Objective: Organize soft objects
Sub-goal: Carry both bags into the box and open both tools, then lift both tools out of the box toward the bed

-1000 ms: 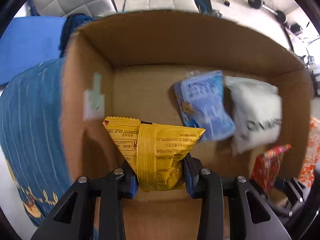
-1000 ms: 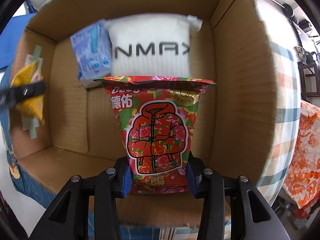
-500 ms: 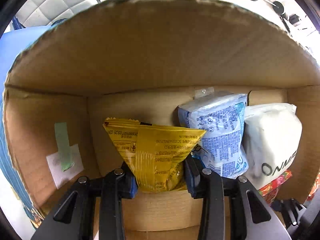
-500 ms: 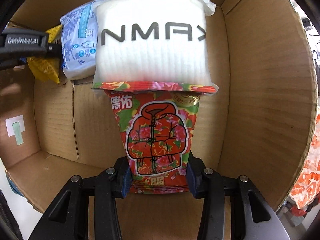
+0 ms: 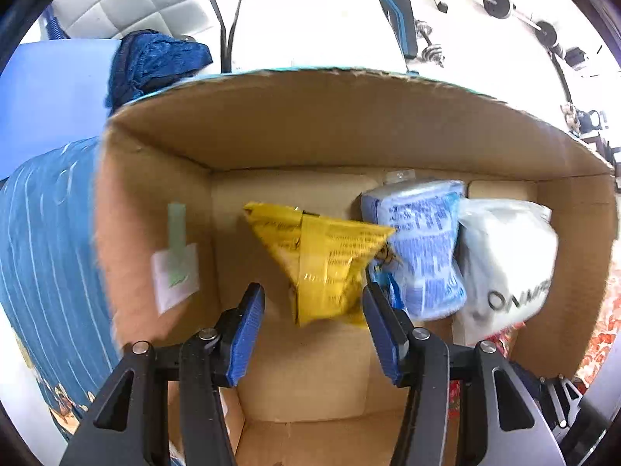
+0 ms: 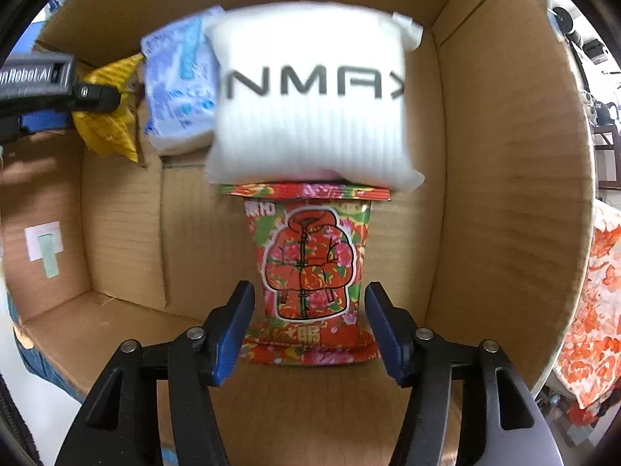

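Left tongs (image 5: 313, 308): released, straddling the yellow pack (image 5: 324, 262) on the box (image 5: 310, 124) floor, blue pack (image 5: 421, 248) at 3 o'clock. Right tongs (image 6: 309, 322): released, straddling the red pack (image 6: 308, 260); white pack (image 6: 310, 101) at 12 o'clock, touching.

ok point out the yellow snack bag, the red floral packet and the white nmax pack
yellow snack bag (image 5: 322, 264), left wrist view, middle of its printed back
red floral packet (image 6: 310, 264), right wrist view, on the jacket picture
white NMAX pack (image 6: 310, 128), right wrist view, below the lettering
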`<state>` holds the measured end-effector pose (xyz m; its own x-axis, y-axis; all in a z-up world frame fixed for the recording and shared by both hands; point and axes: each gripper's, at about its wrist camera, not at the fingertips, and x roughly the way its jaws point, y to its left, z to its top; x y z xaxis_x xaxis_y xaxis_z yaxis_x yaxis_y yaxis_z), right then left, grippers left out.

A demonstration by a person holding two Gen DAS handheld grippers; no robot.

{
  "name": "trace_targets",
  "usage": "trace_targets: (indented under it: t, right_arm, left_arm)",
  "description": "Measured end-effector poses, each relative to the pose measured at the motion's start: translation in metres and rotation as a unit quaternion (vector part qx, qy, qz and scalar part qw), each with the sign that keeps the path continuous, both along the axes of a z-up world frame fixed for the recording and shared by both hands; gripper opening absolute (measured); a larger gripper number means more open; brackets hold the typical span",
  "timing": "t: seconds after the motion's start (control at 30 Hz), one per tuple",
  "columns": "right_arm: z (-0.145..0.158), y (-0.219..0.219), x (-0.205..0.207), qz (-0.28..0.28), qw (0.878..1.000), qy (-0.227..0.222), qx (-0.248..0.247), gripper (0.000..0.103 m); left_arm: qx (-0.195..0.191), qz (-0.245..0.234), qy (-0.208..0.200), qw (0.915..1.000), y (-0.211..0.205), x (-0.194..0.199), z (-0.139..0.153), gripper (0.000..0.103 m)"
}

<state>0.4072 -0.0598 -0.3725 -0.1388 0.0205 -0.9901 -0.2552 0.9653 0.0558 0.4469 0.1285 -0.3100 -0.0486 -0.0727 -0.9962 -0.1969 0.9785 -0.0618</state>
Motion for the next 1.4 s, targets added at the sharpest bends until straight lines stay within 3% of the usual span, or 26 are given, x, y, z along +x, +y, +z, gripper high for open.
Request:
trace_targets:
  t: [0.2, 0.4, 0.57, 0.63, 0.7, 0.77, 0.8, 0.9, 1.4]
  right_arm:
    - [0.029, 0.000, -0.003, 0.002, 1.000, -0.023, 0.007, 0.062]
    - [0.065, -0.006, -0.019, 0.002, 0.998, -0.057, 0.016, 0.064]
    - [0.086, -0.019, -0.034, -0.007, 0.997, -0.074, 0.033, 0.069]
    - [0.097, -0.026, -0.039, -0.012, 0.996, -0.086, 0.037, 0.083]
    - [0.108, -0.029, -0.042, -0.012, 0.994, -0.102, 0.037, 0.089]
    - [0.118, -0.033, -0.047, -0.010, 0.993, -0.115, 0.036, 0.089]
    - [0.124, -0.034, -0.050, -0.009, 0.992, -0.121, 0.036, 0.092]
    - [0.141, -0.040, -0.062, -0.008, 0.989, -0.138, 0.047, 0.103]
    - [0.219, -0.056, -0.113, -0.009, 0.976, -0.207, 0.073, 0.103]
  left_arm:
    - [-0.006, 0.012, -0.041, 0.9991, -0.015, -0.019, 0.042, 0.051]
    - [-0.010, 0.009, -0.080, 0.9967, -0.034, -0.065, 0.076, 0.051]
    - [-0.019, 0.008, -0.110, 0.9938, -0.043, -0.088, 0.095, 0.072]
    - [-0.015, 0.012, -0.122, 0.9924, -0.044, -0.097, 0.103, 0.075]
    - [-0.011, 0.013, -0.133, 0.9910, -0.046, -0.106, 0.111, 0.078]
    - [-0.002, 0.011, -0.141, 0.9899, -0.048, -0.114, 0.119, 0.097]
    - [0.002, 0.010, -0.147, 0.9891, -0.049, -0.117, 0.123, 0.099]
    - [0.014, 0.009, -0.162, 0.9866, -0.052, -0.128, 0.135, 0.099]
    - [0.029, 0.027, -0.240, 0.9700, -0.064, -0.191, 0.206, 0.099]
